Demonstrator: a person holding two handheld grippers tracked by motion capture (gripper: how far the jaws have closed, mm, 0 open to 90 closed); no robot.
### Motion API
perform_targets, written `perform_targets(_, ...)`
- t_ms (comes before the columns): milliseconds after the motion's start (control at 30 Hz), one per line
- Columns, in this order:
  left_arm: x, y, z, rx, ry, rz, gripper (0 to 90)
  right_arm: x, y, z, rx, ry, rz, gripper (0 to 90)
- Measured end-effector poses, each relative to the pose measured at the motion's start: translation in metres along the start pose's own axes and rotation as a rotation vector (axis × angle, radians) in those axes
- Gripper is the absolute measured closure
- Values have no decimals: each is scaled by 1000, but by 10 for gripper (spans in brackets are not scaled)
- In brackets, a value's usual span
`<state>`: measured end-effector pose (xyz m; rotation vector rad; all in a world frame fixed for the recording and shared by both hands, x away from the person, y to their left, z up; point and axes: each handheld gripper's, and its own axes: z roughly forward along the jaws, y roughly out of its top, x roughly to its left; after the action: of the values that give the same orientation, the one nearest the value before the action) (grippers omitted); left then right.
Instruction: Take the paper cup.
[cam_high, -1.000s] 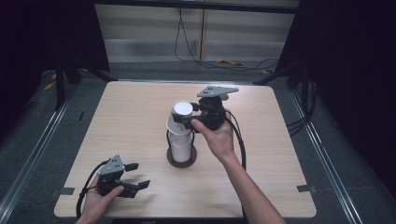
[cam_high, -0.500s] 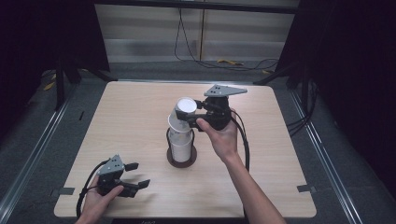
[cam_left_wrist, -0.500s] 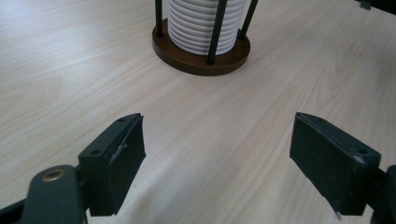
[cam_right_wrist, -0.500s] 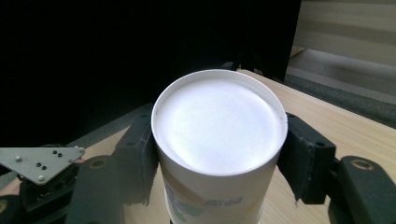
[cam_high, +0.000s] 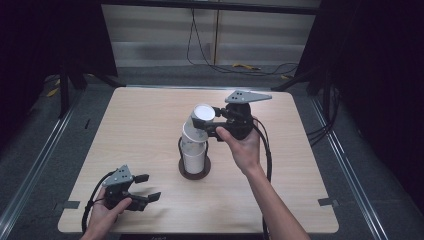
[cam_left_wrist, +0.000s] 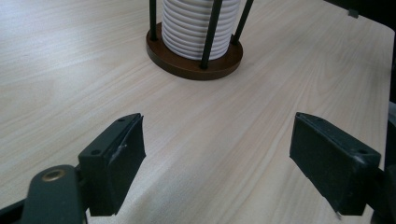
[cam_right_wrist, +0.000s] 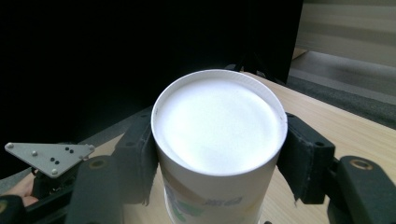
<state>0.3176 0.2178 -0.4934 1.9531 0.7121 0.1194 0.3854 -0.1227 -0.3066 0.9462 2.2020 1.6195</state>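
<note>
At the near left corner of the pale wooden table (cam_high: 310, 170), a person's left hand holds the left gripper (cam_high: 144, 189) low over the tabletop, its fingers (cam_left_wrist: 114, 163) spread wide apart with nothing between them. In the left gripper view they frame bare table, with the cup holder beyond.

At the table's centre stands that holder (cam_high: 194, 167): a round dark wooden base with thin black upright rods, holding a stack of white paper cups (cam_high: 194, 156) nested upside down.

Just above the stack, the right gripper (cam_high: 211, 121) is held level by the person's right hand (cam_high: 242, 147), pointing toward the table's left. Its fingers (cam_right_wrist: 306, 158) are clenched on either side of the top cup (cam_high: 201, 117), which is tilted, its white flat bottom facing up and away from the gripper. In the right gripper view that round bottom sits squarely between the two black pads, with some printed colour on the cup's side below.

The step in hand looks like peeling one cup off the stack. Next, the cup likely needs lifting clear of the rods and the cups beneath, without dragging a second cup along.

Beyond the table lie grey floor and trailing cables.
</note>
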Motion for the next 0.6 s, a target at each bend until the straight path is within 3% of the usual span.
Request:
perform_targets(333, 0, 15, -6, -29, -6, -17, 180, 0, -5, -20, -7, 2, 7, 360)
perform_targets(600, -10, 37, 0, -45, -41, 25, 160, -1, -19, -33, 20, -6, 17, 360)
